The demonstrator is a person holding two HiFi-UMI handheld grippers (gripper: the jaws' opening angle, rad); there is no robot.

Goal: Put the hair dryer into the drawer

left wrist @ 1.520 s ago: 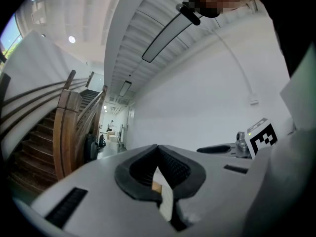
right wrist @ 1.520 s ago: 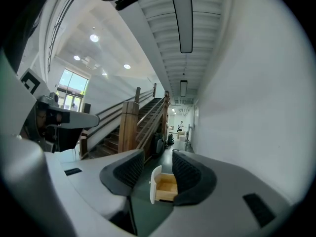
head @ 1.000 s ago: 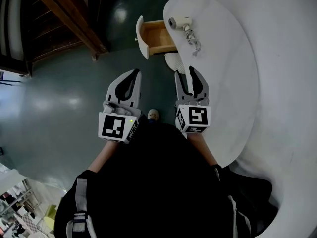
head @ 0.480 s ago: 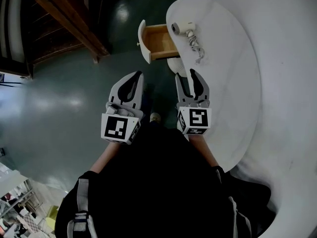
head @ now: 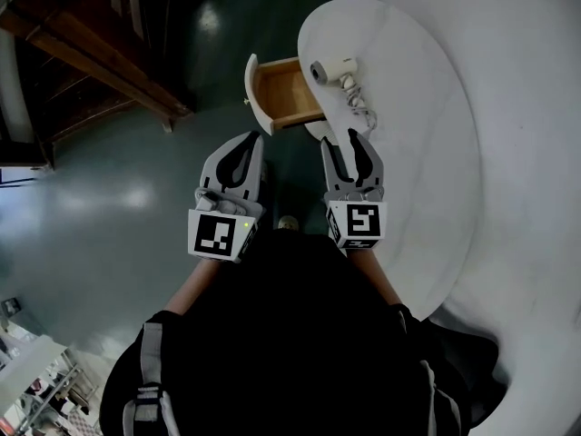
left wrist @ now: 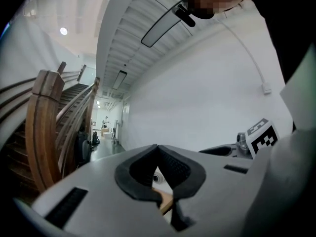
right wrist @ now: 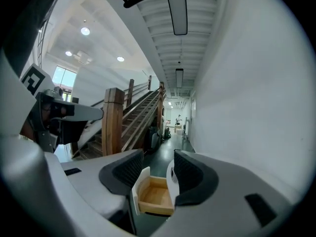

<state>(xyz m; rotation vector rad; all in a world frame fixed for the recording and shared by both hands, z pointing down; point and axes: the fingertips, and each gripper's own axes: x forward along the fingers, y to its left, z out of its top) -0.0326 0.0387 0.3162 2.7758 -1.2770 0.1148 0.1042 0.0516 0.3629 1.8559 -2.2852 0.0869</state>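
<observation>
The dryer (head: 329, 69) lay on the bench (head: 413, 116) by the open drawer (head: 286, 96); left hand-held gripper (head: 249, 142) pressed together, right hand-held gripper (head: 344, 141) spread, empty.

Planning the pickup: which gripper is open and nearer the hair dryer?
The right gripper: its jaws stand apart, empty, just below the hair dryer in the head view. The left gripper is shut and farther off.
</observation>
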